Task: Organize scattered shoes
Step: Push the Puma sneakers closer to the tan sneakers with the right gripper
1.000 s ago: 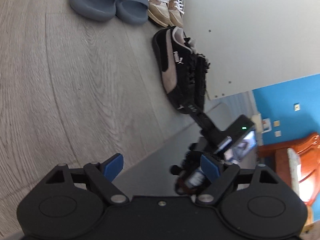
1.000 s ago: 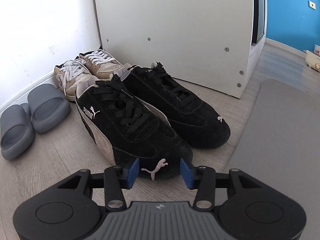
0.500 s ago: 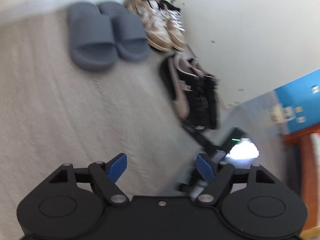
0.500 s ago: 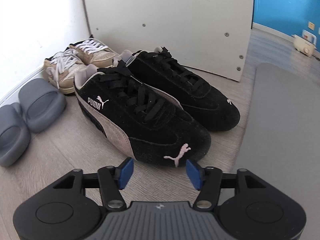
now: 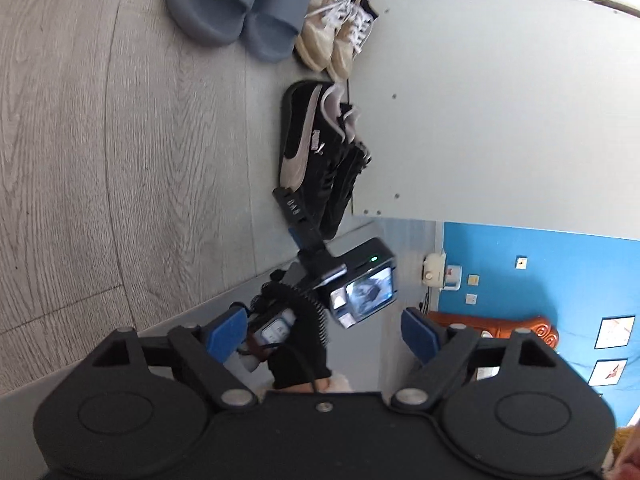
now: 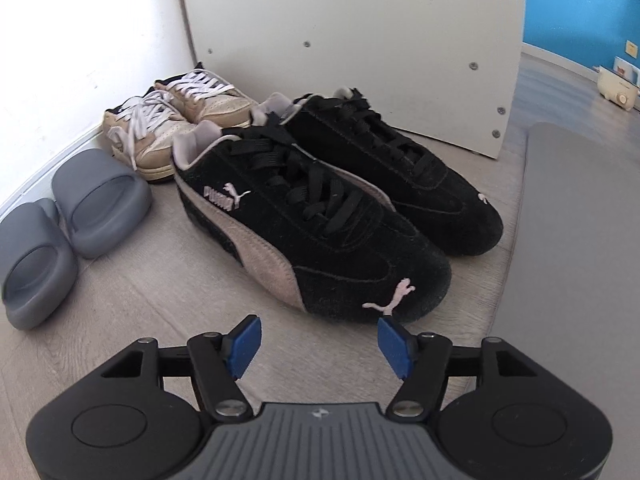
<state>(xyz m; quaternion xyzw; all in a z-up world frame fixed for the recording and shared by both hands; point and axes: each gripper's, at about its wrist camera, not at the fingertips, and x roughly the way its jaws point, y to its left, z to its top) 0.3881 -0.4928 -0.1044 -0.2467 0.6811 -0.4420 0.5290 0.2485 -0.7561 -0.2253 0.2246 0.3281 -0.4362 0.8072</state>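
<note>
1. Grey slides [image 6: 76, 216]: paired, side by side on the floor [image 6: 152, 304] at the far left, against the wall. Leave as set.
2. Beige sneakers [image 6: 180, 128]: paired in the corner, just beside the slides. Leave as set.
3. Black sneakers [image 6: 320, 216]: side by side before the white cabinet [image 6: 360, 40], the nearer toe just ahead of the right gripper [image 6: 320, 340].
4. Right gripper: jaws apart, empty. If alignment needs trimming, nudge the nearer toe gently; suede likely scuffs.
5. Left gripper [image 5: 324, 332]: jaws apart, empty, held well clear.
6. Grey mat [image 6: 580, 280]: keep the shoes off its edge.
</note>
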